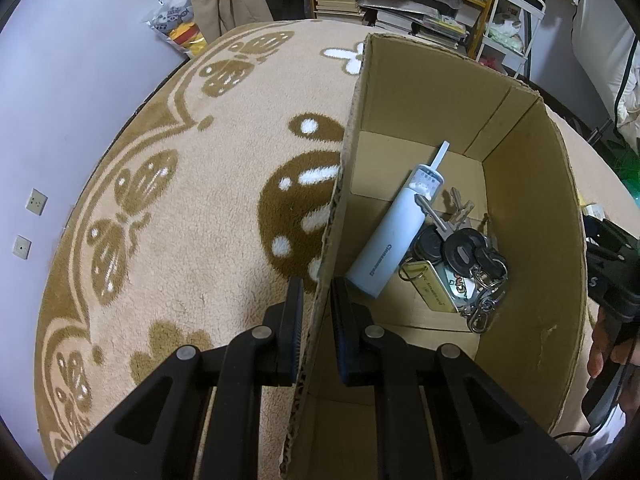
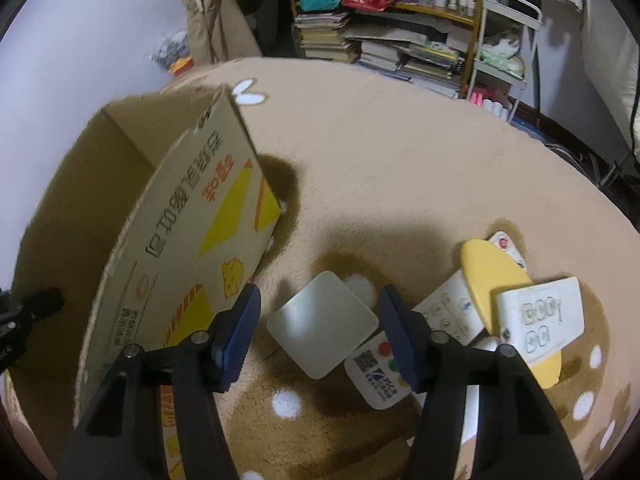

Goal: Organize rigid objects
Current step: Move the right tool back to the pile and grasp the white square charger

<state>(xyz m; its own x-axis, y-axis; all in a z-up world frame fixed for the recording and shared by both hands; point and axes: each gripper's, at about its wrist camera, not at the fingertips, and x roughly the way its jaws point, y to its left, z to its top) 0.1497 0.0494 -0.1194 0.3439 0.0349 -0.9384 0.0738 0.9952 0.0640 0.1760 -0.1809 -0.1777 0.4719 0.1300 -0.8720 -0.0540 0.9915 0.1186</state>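
My left gripper [image 1: 316, 292] is shut on the near left wall of the open cardboard box [image 1: 520, 184]. Inside the box lie a pale blue tube-shaped device [image 1: 394, 240] with a nozzle and a bunch of keys [image 1: 464, 260] with tags. In the right wrist view my right gripper [image 2: 320, 312] stands open over a white square block [image 2: 322, 324] on the rug; the block lies between the fingers with gaps on both sides. Beside it lie a white remote with coloured buttons [image 2: 378, 376], another white remote [image 2: 450, 312], a yellow oval piece [image 2: 496, 280] and a white switch panel [image 2: 540, 320].
The box [image 2: 168, 256] stands just left of the right gripper, its printed wall close to the left finger. A tan patterned rug [image 1: 180, 200] covers the surface. Bookshelves [image 2: 400, 40], a white cart [image 2: 504, 48] and hanging clothes stand behind. A hand [image 1: 604, 352] shows at the right edge.
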